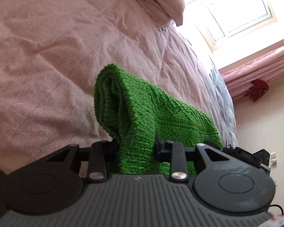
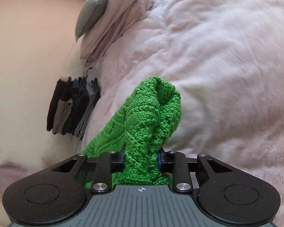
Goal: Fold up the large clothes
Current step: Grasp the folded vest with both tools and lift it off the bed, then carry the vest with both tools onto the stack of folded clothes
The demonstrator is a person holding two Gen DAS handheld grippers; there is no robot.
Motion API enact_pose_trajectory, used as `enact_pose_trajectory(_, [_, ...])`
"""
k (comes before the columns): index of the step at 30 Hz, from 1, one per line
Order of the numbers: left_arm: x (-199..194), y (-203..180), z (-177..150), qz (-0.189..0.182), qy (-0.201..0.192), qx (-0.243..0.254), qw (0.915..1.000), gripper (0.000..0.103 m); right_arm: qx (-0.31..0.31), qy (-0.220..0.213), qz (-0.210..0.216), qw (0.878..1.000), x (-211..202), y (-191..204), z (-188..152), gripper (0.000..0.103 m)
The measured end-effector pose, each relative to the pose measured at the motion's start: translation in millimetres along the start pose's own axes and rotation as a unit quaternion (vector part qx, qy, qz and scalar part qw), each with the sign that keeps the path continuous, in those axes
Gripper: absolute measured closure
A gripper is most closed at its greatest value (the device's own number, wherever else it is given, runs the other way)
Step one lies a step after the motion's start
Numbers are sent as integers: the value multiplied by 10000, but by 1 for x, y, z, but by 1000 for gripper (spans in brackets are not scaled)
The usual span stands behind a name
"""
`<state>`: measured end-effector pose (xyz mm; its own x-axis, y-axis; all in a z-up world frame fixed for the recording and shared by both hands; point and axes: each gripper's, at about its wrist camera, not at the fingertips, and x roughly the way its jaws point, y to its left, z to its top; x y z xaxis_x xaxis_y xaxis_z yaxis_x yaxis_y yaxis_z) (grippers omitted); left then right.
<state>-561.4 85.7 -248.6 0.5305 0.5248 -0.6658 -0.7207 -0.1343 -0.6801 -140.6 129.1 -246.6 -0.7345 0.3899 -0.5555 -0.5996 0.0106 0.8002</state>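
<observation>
A bright green knitted garment point(image 1: 134, 113) is bunched up between the fingers of my left gripper point(image 1: 136, 147), which is shut on it; the knit drapes away to the right. In the right wrist view the same green knit point(image 2: 151, 117) rises in a thick fold out of my right gripper point(image 2: 142, 160), also shut on it, with the cloth trailing down to the left. Both grippers hold the garment above a pink quilted bedspread point(image 1: 47, 66). The fingertips are hidden by the cloth.
Pink bedding point(image 2: 217, 75) fills most of both views, with a heaped duvet point(image 1: 157, 3) and a grey pillow point(image 2: 92, 11) at its far end. A window point(image 1: 236, 15), pink curtain point(image 1: 255, 68) and red cloth point(image 1: 257, 90) lie right. Dark folded clothes point(image 2: 72, 107) hang at the bed's edge.
</observation>
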Motion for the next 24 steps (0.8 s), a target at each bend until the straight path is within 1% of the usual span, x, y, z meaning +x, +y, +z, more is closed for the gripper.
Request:
enact_pose_trajectory(3, [-53, -19, 13, 57, -419, -191, 9989, 75, -272, 255, 203, 9991, -1, 58, 21, 79])
enact_pose_trajectory(6, [-101, -27, 34, 177, -888, -331, 9953, 75, -572, 453, 409, 9965, 20, 116, 38, 79])
enact_pose_trajectory(8, [-124, -24, 55, 257, -1173, -422, 9919, 75, -753, 558, 571, 9940, 44, 152, 44, 79])
enact_pose_trajectory(12, [-162, -4, 116, 416, -1626, -531, 9844, 75, -1051, 748, 815, 9883, 112, 226, 64, 79])
enact_pose_trajectory(14, [-180, 11, 156, 447, -1831, -531, 9806, 75, -1164, 770, 946, 9857, 148, 262, 76, 79])
enact_pose_trajectory(16, [-199, 28, 202, 445, -2025, -506, 9770, 75, -1304, 741, 1085, 9827, 190, 304, 92, 79])
enact_pose_trajectory(19, [-222, 50, 279, 468, -2234, -438, 9726, 75, -1466, 656, 1231, 9793, 250, 366, 116, 79])
enact_pose_trajectory(20, [-230, 57, 310, 477, -2308, -397, 9710, 75, -1498, 628, 1269, 9785, 270, 386, 125, 79])
enact_pose_trajectory(24, [-252, 84, 415, 444, -2561, -216, 9654, 75, -1608, 551, 1438, 9749, 350, 458, 170, 79])
